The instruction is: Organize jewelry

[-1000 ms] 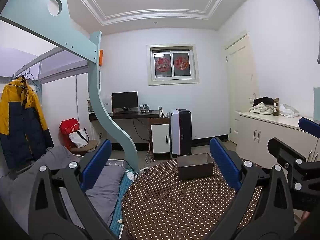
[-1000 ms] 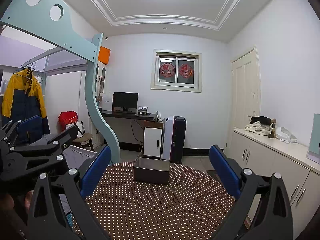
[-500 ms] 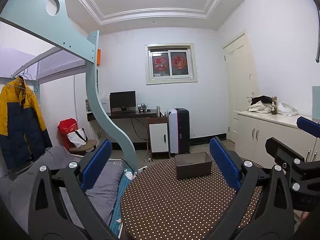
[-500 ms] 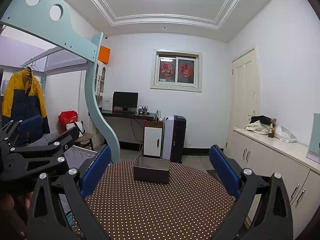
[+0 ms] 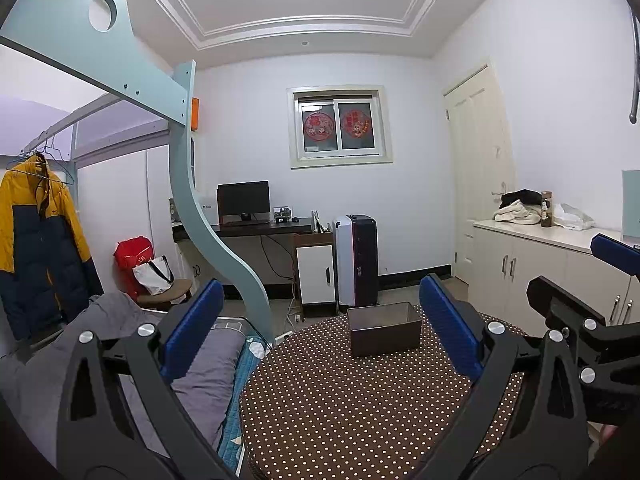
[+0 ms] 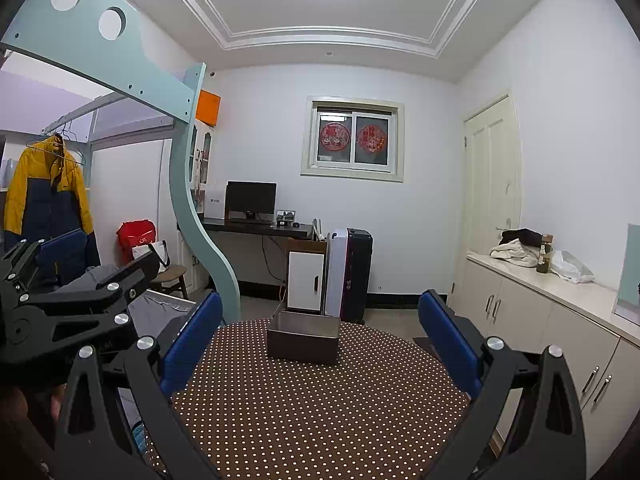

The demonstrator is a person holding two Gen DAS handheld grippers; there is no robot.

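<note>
Two grippers held level above the table, nearest to us; left gripper [image 5: 320,332] spread wide, nothing between its blue pads; right gripper [image 6: 320,332] likewise spread and empty. Beneath both, round table [image 6: 320,408] in brown dotted cloth, bare in its near part. Farther on, near the table's far edge, one dark open box [image 6: 303,339], upright; its inside hidden from us. Jewelry: none that we can see in either view. Step, as we judge: outset, nothing yet gripped; next move calls for finding the pieces before we close on anything.
</note>
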